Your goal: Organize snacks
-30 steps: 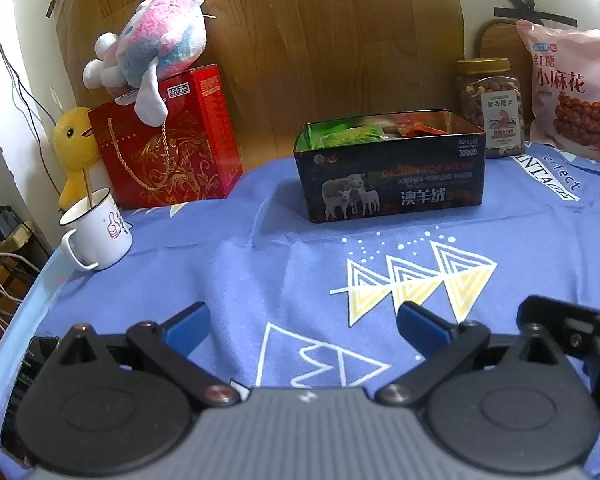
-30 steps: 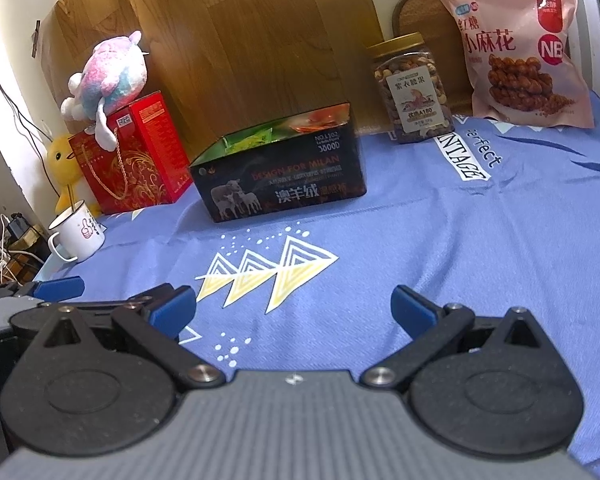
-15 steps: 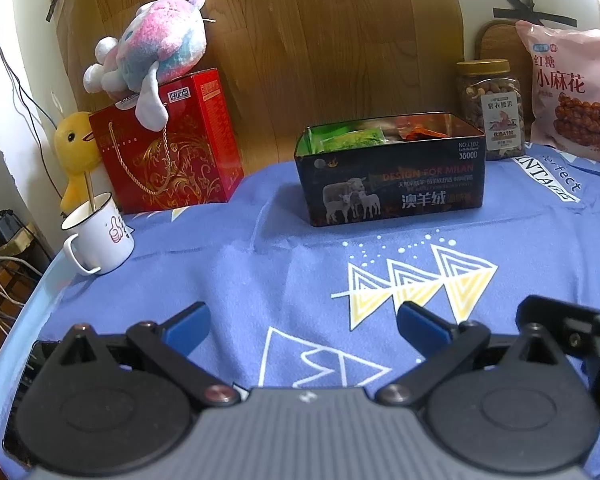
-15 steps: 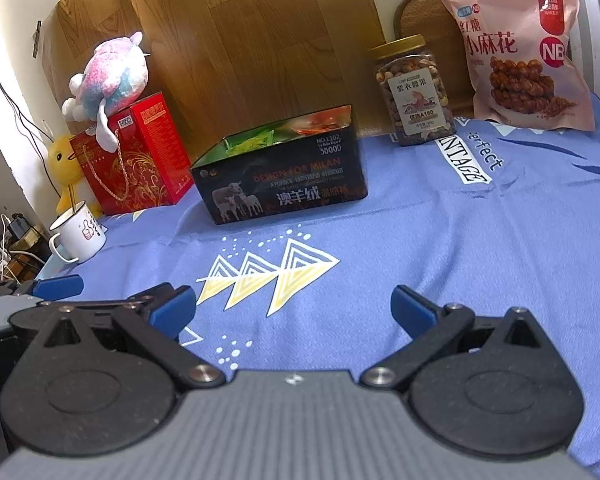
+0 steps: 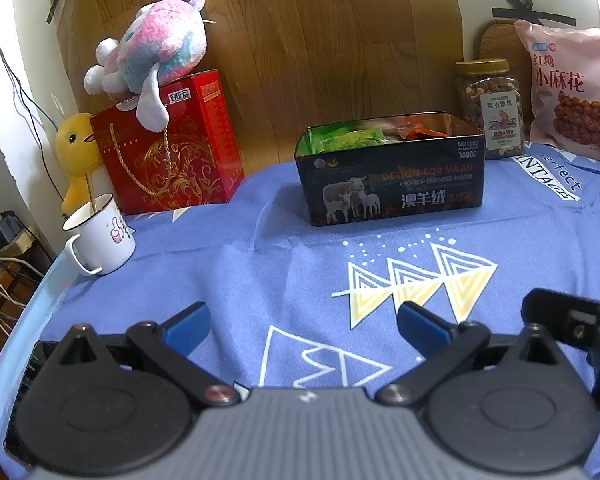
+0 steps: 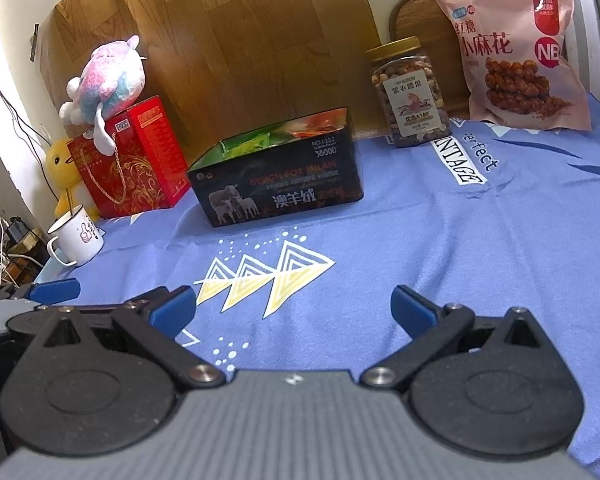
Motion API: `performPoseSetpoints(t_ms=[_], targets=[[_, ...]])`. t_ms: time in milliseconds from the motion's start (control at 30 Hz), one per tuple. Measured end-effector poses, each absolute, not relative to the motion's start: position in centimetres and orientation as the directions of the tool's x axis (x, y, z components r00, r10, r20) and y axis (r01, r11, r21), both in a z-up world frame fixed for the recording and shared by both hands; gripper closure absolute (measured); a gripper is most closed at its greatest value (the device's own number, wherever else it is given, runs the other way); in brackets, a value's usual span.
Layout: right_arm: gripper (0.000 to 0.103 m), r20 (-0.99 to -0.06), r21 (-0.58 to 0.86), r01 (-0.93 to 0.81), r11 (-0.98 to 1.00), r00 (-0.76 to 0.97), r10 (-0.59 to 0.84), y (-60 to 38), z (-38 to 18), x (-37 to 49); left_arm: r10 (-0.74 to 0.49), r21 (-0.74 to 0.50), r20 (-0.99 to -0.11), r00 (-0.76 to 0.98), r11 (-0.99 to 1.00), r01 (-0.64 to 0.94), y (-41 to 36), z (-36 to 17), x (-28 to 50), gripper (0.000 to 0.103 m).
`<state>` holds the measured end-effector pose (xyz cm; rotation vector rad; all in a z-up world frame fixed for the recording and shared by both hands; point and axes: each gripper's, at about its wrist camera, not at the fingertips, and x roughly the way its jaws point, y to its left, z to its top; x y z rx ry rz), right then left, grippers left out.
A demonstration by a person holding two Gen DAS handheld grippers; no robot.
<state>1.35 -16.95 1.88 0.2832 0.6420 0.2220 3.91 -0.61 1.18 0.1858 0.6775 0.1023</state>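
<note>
A black tin box [image 5: 392, 184] [image 6: 278, 188] stands open on the blue cloth, with green and orange snack packets inside. To its right stand a clear nut jar [image 5: 490, 108] [image 6: 410, 94] with a gold lid and a pink snack bag [image 5: 568, 92] [image 6: 520, 52] leaning on the wall. My left gripper [image 5: 302, 324] hovers open over the cloth, well short of the box and holding nothing. The right gripper [image 6: 294, 306] is open and empty too, beside the left one, whose blue fingertip [image 6: 54, 290] shows at the left edge.
A red gift box [image 5: 168, 152] carries a pink plush toy [image 5: 152, 56]; a yellow duck toy [image 5: 74, 152] sits behind a white mug [image 5: 100, 240] at the table's left edge. Cables hang beyond that edge. A wooden board [image 5: 300, 40] backs the table.
Both grippers stay open and nearly still. Each view has drifted only slightly, the right one edging a little toward the box.
</note>
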Motion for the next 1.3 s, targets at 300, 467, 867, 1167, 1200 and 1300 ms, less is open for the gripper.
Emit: performPoseSetpoints(t_ms=[300,467,867,1167,1200,1300], targets=[[0.000,-0.552,0.329,-0.113,0.938,0.783,0.288,-17.03,1.90,1.24,0.150,0.207,-0.605,0.782,0.978,-0.027,-0.90,1.21,3.62,0.000],[0.000,-0.552,0.332,-0.110,0.937,0.782,0.288,-17.18,1.84,1.26,0.138,0.203,-0.604,0.785,0.979,-0.016,-1.04,1.25,3.60,0.000],[0.000,-0.542,0.333,-0.112,0.936,0.790,0.287,-17.25,2.06,0.96,0.139,0.210,-0.597,0.790,0.978,-0.013,-1.31,1.37,3.38,0.000],[0.000,-0.541,0.329,-0.108,0.938,0.793,0.281,-17.35,2.11,0.95,0.146,0.219,-0.605,0.782,0.976,-0.012,-1.30,1.22,3.40,0.000],[0.000,-0.541,0.328,-0.106,0.939,0.793,0.279,-17.36,2.12,0.95,0.146,0.219,-0.607,0.781,0.976,-0.012,-1.27,1.19,3.43,0.000],[0.000,-0.543,0.325,-0.102,0.940,0.794,0.274,-17.36,2.08,0.96,0.147,0.218,-0.614,0.775,0.976,-0.012,-1.15,1.16,3.59,0.000]])
